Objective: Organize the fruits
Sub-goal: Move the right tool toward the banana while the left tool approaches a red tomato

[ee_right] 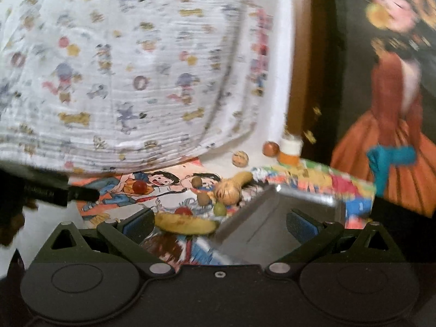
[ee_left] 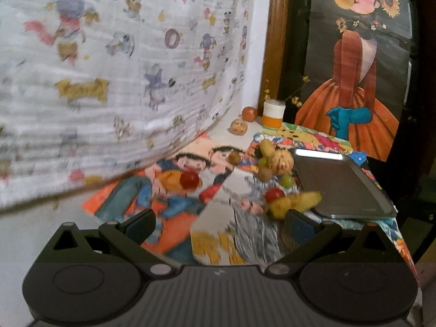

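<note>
Both grippers are sitting nearest my cameras, and I am seeing each one spread wide with nothing between its fingers: the left gripper [ee_left: 218,226] is hanging over the drawings [ee_left: 174,190] on the bench [ee_left: 54,226], the right gripper [ee_right: 219,224] is hovering with a banana [ee_right: 188,224] just ahead of its left finger and the grey tray [ee_right: 272,218] ahead of its right one. I am finding the fruit lying loose on the drawings beside the tray [ee_left: 340,185]. From the left wrist I am making out a banana [ee_left: 294,203] touching the tray's near corner, a red fruit [ee_left: 273,194] just behind it, a green grape [ee_left: 287,181], a striped yellow melon [ee_left: 280,160], and a red tomato [ee_left: 189,179] lying apart on the left drawing. Farther back, a small pumpkin [ee_left: 239,127] and an apple [ee_left: 249,113] are sitting near an orange-and-white jar [ee_left: 273,114] by the wall. A printed cloth [ee_left: 122,68] is hanging over the left side, and a poster of a girl in an orange dress [ee_left: 354,68] is standing behind the tray. The right view is blurring, so smaller fruits there are hard to tell.
</note>
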